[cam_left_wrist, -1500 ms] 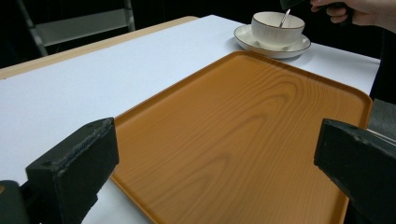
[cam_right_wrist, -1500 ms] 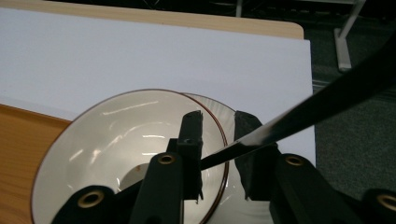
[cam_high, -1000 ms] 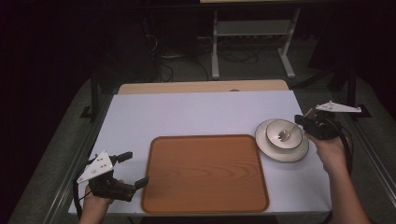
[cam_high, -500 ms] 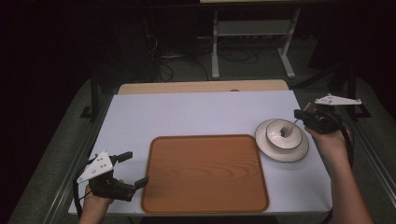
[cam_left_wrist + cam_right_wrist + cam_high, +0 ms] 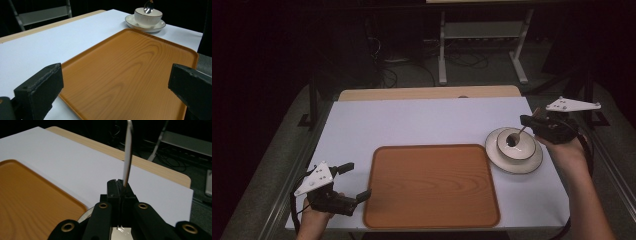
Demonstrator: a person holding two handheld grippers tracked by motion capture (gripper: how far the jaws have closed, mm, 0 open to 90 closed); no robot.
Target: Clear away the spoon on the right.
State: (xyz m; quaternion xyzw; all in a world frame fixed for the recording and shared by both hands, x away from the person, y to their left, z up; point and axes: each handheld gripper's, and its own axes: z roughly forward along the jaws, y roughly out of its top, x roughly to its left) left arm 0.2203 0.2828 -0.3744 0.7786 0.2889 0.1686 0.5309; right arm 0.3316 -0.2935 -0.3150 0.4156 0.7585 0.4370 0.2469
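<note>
A white bowl (image 5: pixel 515 143) stands on a white saucer (image 5: pixel 497 159) at the table's right. My right gripper (image 5: pixel 528 120) is shut on the handle of a metal spoon (image 5: pixel 512 139), whose head hangs over the bowl. In the right gripper view the spoon's handle (image 5: pixel 128 152) rises from the closed right gripper (image 5: pixel 119 186). An orange wooden tray (image 5: pixel 432 185) lies bare at the middle front. My left gripper (image 5: pixel 358 180) is open beside the tray's left edge. In the left gripper view the tray (image 5: pixel 130 72), bowl (image 5: pixel 148 16) and spoon (image 5: pixel 148 6) lie beyond the left gripper (image 5: pixel 116 75).
White table sheet (image 5: pixel 412 122) covers the table, with a strip of bare wood (image 5: pixel 427 93) along the far edge. A metal stand (image 5: pixel 482 40) and cables sit on the dark floor beyond. The tray (image 5: pixel 30 192) lies left of the right gripper.
My right gripper has risen a little and drawn back to the right with the spoon, lifting its head off the bowl's bottom. The left gripper has stayed put.
</note>
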